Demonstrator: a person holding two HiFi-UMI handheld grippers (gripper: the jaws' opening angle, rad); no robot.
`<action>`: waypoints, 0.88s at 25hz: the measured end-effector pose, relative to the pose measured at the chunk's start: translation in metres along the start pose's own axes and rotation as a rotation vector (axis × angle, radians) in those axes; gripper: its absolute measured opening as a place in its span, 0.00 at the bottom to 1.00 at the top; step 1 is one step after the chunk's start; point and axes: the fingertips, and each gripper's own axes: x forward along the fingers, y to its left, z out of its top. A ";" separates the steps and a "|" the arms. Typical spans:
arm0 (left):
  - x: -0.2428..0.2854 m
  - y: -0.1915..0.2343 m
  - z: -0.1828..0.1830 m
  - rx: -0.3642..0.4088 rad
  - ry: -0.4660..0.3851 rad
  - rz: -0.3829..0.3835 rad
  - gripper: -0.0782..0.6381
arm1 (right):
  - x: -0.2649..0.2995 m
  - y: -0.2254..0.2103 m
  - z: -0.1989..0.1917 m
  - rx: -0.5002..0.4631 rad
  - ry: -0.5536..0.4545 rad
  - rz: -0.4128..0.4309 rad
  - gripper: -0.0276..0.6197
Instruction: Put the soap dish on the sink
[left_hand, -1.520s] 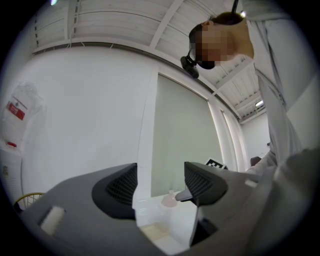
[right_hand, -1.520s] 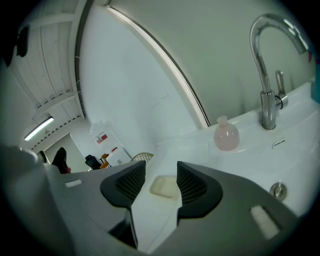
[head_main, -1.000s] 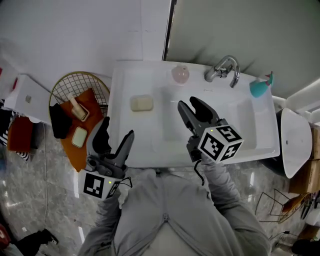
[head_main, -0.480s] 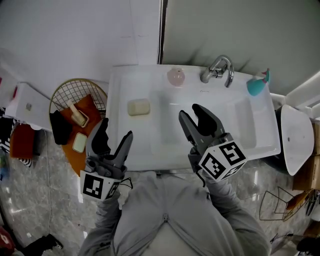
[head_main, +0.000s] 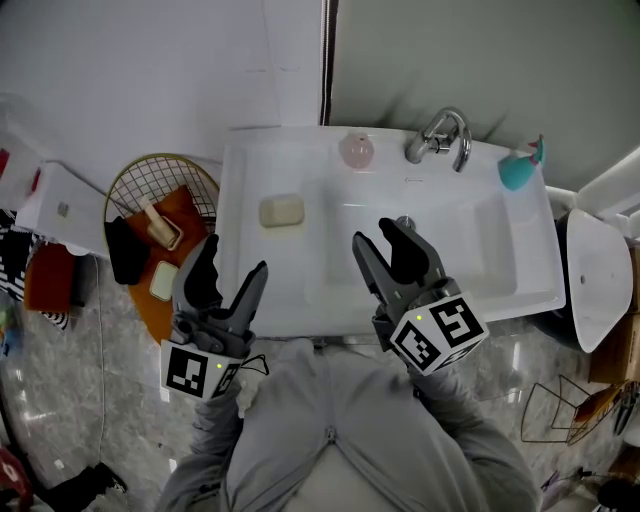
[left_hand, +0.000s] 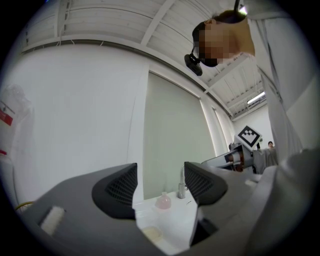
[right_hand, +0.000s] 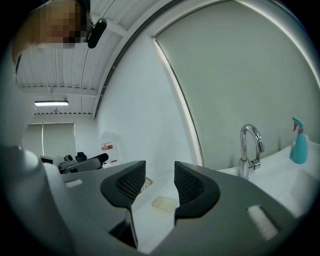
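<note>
The pale yellow soap dish (head_main: 282, 211) lies flat on the left ledge of the white sink (head_main: 250, 290). It shows small between the jaws in the left gripper view (left_hand: 150, 234) and in the right gripper view (right_hand: 164, 203). My left gripper (head_main: 233, 271) stands open with nothing in it, at the sink's front left corner, short of the dish. My right gripper (head_main: 381, 240) is open and holds nothing, over the front of the basin, to the right of the dish.
A chrome tap (head_main: 441, 138) and a pink bottle (head_main: 358, 150) stand on the sink's back edge, a teal spray bottle (head_main: 519, 171) at its right. Left of the sink is a wire basket (head_main: 150, 232) holding an orange cloth and small things. A white toilet (head_main: 594, 277) stands at the right.
My right gripper has drawn back a little toward the sink's front edge. The left gripper and the soap dish have stayed where they were.
</note>
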 end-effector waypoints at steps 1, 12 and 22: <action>-0.001 0.000 0.000 0.001 0.000 0.001 0.55 | 0.000 0.002 -0.001 -0.005 0.003 0.005 0.32; -0.016 0.002 0.003 0.000 -0.004 0.030 0.55 | 0.004 0.020 -0.015 -0.042 0.033 0.038 0.32; -0.020 0.010 0.004 0.004 -0.009 0.048 0.55 | 0.012 0.023 -0.025 -0.083 0.061 0.040 0.31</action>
